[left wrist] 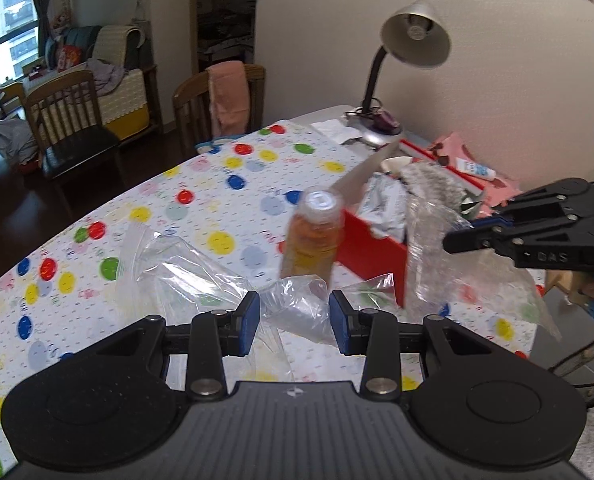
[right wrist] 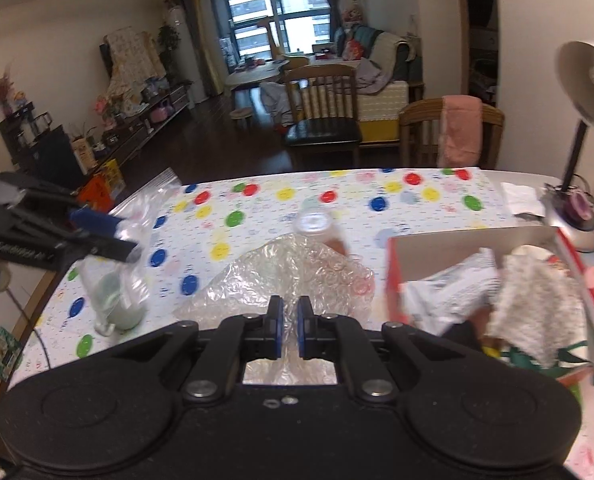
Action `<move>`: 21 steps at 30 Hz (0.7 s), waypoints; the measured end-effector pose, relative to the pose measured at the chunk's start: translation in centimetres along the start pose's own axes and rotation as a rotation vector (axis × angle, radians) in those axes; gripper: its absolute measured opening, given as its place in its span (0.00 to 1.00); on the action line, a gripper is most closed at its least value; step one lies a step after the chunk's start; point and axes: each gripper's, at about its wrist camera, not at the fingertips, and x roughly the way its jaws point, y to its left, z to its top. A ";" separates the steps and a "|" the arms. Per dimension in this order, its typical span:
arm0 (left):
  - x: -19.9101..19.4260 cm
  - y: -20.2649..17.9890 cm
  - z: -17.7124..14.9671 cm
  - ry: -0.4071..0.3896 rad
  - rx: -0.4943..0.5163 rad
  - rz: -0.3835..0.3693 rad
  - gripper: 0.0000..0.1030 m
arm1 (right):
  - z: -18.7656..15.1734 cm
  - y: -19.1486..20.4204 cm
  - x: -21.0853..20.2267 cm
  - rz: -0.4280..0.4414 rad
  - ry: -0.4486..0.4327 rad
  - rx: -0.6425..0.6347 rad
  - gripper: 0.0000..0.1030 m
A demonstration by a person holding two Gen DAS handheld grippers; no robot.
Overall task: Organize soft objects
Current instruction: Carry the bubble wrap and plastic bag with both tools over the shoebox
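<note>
My left gripper hangs over the dotted tablecloth with its jaws partly apart around a clear zip bag; whether the pads grip it is unclear. My right gripper is shut on a sheet of bubble wrap and holds it near the red box. In the left wrist view the right gripper holds the bubble wrap beside the red box. The box holds a white packet and a fuzzy grey cloth.
An orange bottle stands on the table in front of the box. A desk lamp stands at the far right by the wall. Pink papers lie behind the box. Wooden chairs stand past the far table edge.
</note>
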 end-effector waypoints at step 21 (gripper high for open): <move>9.3 -17.9 7.5 -0.002 0.069 -0.200 0.36 | 0.1 -17.5 -3.5 -0.134 -0.038 0.082 0.06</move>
